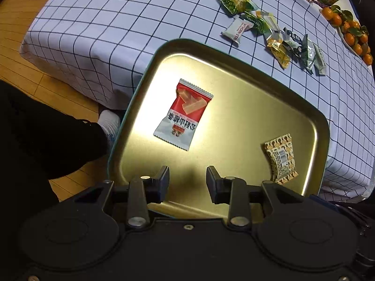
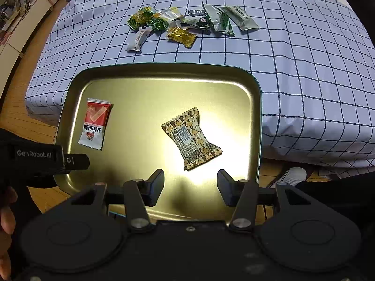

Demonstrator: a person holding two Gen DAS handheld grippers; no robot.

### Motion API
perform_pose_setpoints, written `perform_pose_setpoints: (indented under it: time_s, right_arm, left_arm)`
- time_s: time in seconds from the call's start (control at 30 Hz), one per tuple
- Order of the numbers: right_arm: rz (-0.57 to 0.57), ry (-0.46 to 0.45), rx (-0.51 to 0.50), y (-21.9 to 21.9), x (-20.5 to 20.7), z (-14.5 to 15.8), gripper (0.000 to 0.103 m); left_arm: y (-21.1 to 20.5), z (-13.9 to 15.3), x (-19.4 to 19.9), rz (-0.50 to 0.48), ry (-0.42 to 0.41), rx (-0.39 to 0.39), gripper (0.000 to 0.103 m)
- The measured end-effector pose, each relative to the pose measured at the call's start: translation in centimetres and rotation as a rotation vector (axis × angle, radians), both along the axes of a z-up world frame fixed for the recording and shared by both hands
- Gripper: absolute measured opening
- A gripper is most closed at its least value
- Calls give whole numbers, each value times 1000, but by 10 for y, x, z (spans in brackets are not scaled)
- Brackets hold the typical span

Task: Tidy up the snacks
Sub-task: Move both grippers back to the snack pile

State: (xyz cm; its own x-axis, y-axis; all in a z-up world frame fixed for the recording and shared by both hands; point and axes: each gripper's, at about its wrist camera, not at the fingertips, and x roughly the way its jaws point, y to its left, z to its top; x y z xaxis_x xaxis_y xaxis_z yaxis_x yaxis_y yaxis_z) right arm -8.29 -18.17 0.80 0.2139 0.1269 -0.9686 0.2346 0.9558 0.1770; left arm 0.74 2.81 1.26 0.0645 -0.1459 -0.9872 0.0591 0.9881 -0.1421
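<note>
Both pairs of black fingers stand parted with nothing between them. On the left gripper (image 1: 187,179) the pads hang over the near edge of the shallow gold-coloured metal tray with a teal outer rim (image 1: 236,56), and only the bare tray floor shows in the gap. On the right gripper (image 2: 190,183) the fingers are spread somewhat wider, again above the near part of the tray (image 2: 164,70), empty.

Two snacks lie flat on the tray floor, well apart from each other. One is a red-and-white flat packet with a picture of wafer pieces (image 1: 184,114), lying toward the tray's left side in the right wrist view (image 2: 95,124). The other is a tan-and-brown patterned pillow packet with a barcode label facing up (image 1: 281,158); in the right wrist view it sits near the tray's middle, just beyond the right gripper's fingers (image 2: 191,139).

Beyond the tray, on the pale blue tablecloth with a dark grid pattern (image 2: 304,70), a loose cluster of small wrapped snacks in green, gold, white and grey foil (image 2: 189,23) lies scattered, some overlapping. At the table's far edge sits a dish of small orange fruits with leaves (image 1: 351,32).

From the right wrist view, the left gripper's black body (image 2: 44,158) reaches in over the tray's left corner, with part of a hand (image 2: 5,222) below it.
</note>
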Motion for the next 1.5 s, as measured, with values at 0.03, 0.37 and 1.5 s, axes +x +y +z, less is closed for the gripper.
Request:
perform_pose_setpoints:
  time_s: [0.03,0.37,1.5]
  right_arm:
    - [5,12,11,-1,2,-1,53]
    - [29,19,-6,-17,39,11,53]
    - [-214,-75,-135,-120,219,-28,53]
  left_arm:
    - [0,1,3,-6,-4,5,43]
    - [-15,27,48,-81,-105,29,43]
    - [-109,-10,219,-341,-226,68,43]
